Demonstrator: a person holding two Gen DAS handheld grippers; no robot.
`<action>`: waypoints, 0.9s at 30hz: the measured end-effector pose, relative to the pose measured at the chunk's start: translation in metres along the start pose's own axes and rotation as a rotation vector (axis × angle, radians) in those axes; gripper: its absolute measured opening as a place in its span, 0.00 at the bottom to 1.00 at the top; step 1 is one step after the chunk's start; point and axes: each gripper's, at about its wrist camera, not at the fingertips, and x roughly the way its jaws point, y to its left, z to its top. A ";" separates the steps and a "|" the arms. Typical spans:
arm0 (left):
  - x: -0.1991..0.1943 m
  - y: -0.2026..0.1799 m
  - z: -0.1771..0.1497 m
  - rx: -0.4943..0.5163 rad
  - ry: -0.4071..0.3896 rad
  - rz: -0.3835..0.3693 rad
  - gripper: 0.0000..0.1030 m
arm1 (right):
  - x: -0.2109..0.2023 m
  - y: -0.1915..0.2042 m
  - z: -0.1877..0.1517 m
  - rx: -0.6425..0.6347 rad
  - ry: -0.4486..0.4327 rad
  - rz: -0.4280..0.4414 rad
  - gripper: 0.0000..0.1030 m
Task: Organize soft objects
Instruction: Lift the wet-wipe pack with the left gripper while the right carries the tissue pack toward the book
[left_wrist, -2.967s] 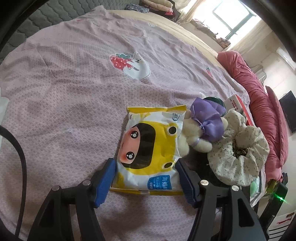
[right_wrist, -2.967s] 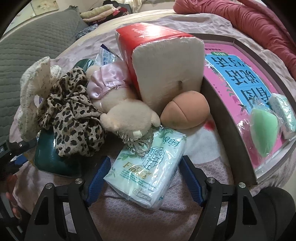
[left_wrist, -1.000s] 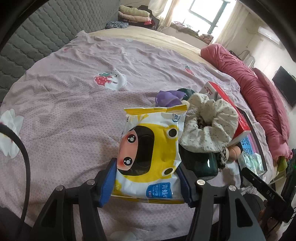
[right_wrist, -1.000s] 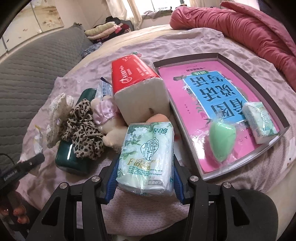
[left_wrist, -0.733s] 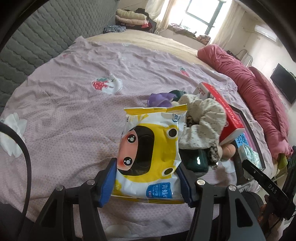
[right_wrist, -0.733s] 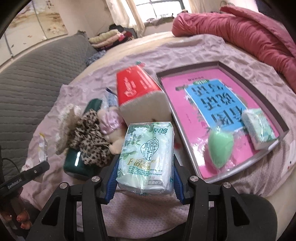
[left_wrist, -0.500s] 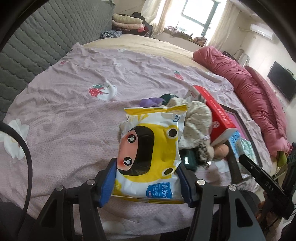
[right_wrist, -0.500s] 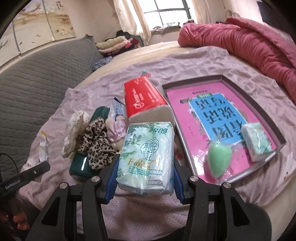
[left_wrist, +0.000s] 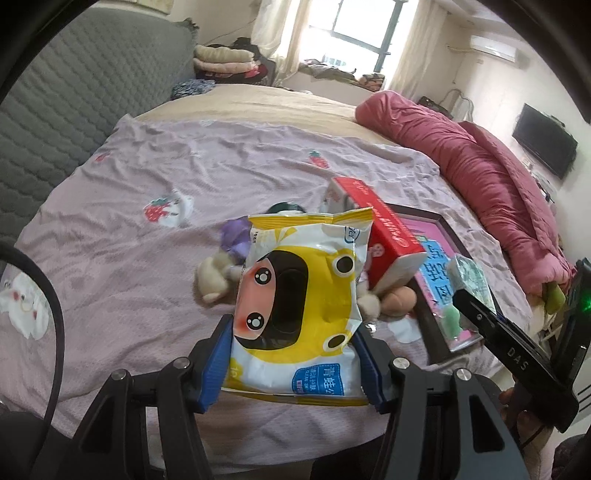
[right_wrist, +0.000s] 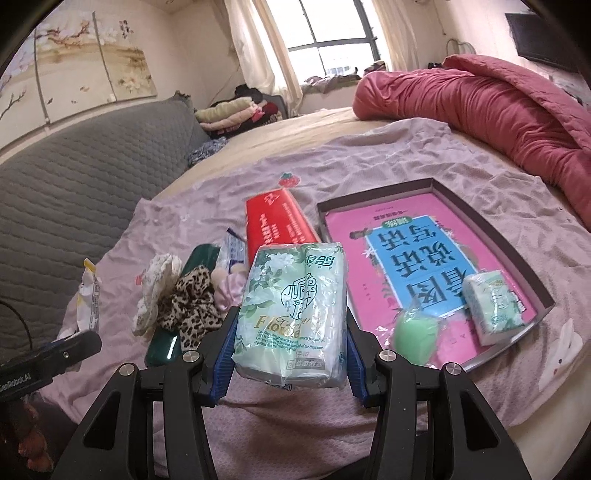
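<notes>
My left gripper (left_wrist: 295, 363) is shut on a yellow wet-wipe pack (left_wrist: 299, 306) with a cartoon face, held above the bed. My right gripper (right_wrist: 291, 350) is shut on a pale green tissue pack (right_wrist: 293, 317), also lifted off the bed. On the pink sheet lie a red tissue box (right_wrist: 279, 221), a plush toy (left_wrist: 214, 275), a leopard scrunchie (right_wrist: 192, 304), a floral scrunchie (right_wrist: 157, 286) and a dark green case (right_wrist: 164, 345). The shallow tray (right_wrist: 495, 240) with a pink and blue bottom holds a green sponge (right_wrist: 415, 334) and a small tissue pack (right_wrist: 493, 304).
A red duvet (right_wrist: 506, 110) lies along the bed's far right. A grey quilted headboard (right_wrist: 74, 177) stands on the left. Folded clothes (right_wrist: 232, 110) are stacked near the window. A peach-coloured ball (left_wrist: 397, 299) rests beside the red box.
Both grippers have risen with their packs, so the bed and the pile look smaller and more of the room shows. The grips have not changed.
</notes>
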 end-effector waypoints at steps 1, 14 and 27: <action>0.000 -0.005 0.001 0.008 0.000 -0.004 0.59 | -0.002 -0.002 0.001 0.005 -0.007 -0.001 0.50; 0.005 -0.074 0.007 0.123 0.011 -0.057 0.59 | -0.020 -0.026 0.010 0.030 -0.083 -0.040 0.50; 0.017 -0.133 0.014 0.221 0.015 -0.095 0.59 | -0.031 -0.070 0.016 0.112 -0.134 -0.095 0.50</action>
